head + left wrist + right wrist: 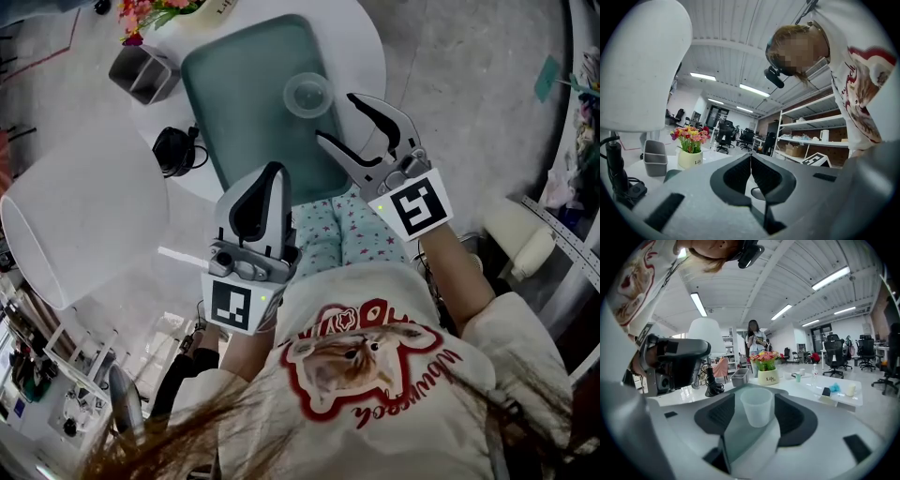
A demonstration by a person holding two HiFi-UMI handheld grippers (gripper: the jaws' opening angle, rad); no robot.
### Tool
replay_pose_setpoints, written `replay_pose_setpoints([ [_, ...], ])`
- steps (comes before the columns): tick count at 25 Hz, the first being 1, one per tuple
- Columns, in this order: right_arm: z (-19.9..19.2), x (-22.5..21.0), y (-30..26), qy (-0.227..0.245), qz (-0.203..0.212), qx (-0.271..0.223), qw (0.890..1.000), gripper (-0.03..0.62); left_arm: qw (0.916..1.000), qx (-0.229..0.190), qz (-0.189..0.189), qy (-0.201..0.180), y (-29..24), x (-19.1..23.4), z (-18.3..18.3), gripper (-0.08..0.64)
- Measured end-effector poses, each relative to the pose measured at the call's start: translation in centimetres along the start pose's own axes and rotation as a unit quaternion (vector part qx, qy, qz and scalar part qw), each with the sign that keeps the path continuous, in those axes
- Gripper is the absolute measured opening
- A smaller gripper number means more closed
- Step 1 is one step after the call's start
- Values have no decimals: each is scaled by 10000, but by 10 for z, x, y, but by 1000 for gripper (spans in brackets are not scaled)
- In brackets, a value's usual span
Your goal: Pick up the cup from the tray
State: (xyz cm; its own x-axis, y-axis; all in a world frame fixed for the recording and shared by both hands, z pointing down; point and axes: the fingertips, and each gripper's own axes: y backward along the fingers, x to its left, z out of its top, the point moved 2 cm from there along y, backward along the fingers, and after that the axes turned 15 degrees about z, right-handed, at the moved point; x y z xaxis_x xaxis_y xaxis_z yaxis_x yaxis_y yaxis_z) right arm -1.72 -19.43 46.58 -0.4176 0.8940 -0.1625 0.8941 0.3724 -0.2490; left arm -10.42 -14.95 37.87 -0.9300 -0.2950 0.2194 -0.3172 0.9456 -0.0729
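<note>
A translucent plastic cup (307, 95) stands upright on a grey-green tray (246, 112) on the white table. My right gripper (337, 119) hovers just to the cup's right with its jaws open, and nothing touches them. In the right gripper view, the cup (756, 406) shows ahead, framed between the two dark pads (717, 414), standing on the tray (740, 439). My left gripper (272, 171) is held near the tray's near edge, shut and holding nothing. In the left gripper view, its fingertips (751, 157) meet in a thin line.
A grey bin (142, 72) and flowers (150, 11) sit at the table's far left, with a black corded device (174, 150) beside the tray. A big white lamp shade (84, 220) fills the left. A flower pot (768, 373) stands beyond the tray, and a person (753, 341) stands further off.
</note>
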Motion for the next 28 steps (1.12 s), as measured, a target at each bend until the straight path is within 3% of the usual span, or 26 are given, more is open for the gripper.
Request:
replay_pose_setpoints([
  [9, -24, -5, -15, -97, 82, 396, 9991, 265, 9998, 95, 84, 143, 0, 0, -3, 15],
  [17, -38, -11, -31, -207, 55, 617, 9979, 275, 9991, 208, -59, 363, 0, -12, -9, 14],
  [28, -49, -17, -44, -238, 44, 804, 9965, 275, 9993, 253, -11, 282, 5, -5, -11, 14],
])
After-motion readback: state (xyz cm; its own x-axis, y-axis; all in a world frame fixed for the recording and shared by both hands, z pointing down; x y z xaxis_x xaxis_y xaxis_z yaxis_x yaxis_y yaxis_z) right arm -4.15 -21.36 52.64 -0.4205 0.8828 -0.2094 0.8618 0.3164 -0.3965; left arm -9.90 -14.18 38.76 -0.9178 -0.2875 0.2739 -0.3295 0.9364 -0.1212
